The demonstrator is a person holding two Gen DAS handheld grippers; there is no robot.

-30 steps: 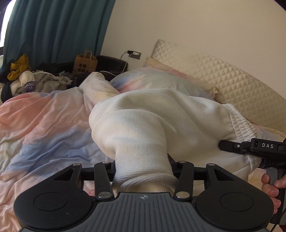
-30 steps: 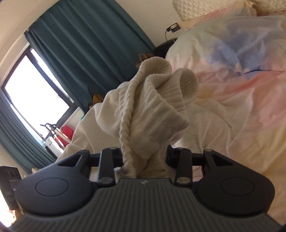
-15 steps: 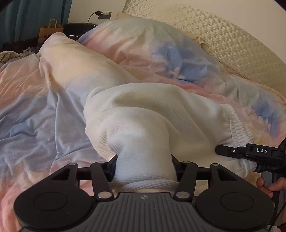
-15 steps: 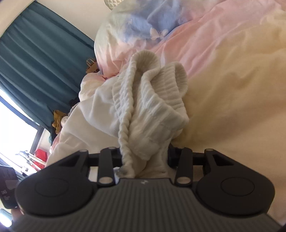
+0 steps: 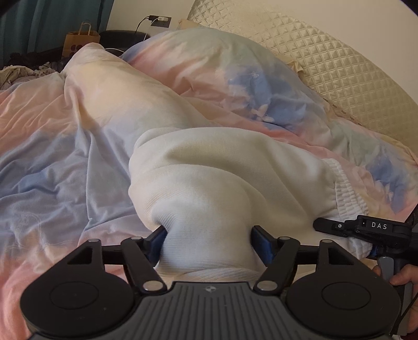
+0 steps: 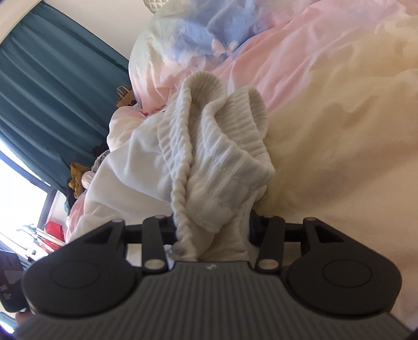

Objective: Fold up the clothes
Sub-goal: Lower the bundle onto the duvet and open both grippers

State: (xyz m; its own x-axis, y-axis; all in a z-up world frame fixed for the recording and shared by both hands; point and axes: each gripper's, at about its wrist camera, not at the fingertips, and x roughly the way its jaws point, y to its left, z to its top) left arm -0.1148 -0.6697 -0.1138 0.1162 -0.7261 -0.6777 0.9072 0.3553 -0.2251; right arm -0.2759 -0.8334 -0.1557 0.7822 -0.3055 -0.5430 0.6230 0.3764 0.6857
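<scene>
A cream white sweatshirt [image 5: 222,172] lies bunched on the bed's pastel duvet [image 5: 65,146]. My left gripper [image 5: 209,236] is shut on its ribbed cuff, and the sleeve runs forward from the jaws into the garment's body. My right gripper [image 6: 211,222] is shut on the gathered ribbed hem [image 6: 214,146], which stands up in folds in front of the jaws. The right gripper also shows at the right edge of the left wrist view [image 5: 365,227], at the garment's elastic edge [image 5: 347,188]. Both pairs of fingertips are hidden by cloth.
A quilted cream pillow [image 5: 326,57] lies at the head of the bed. A paper bag [image 5: 79,39], a wall socket [image 5: 159,19] and a clothes pile [image 6: 78,177] sit beyond the bed. Teal curtains [image 6: 52,86] hang by a window.
Both grippers have lowered toward the bed with the sweatshirt still held. The garment now rests lower on the duvet, and the views tilt down onto the bedding.
</scene>
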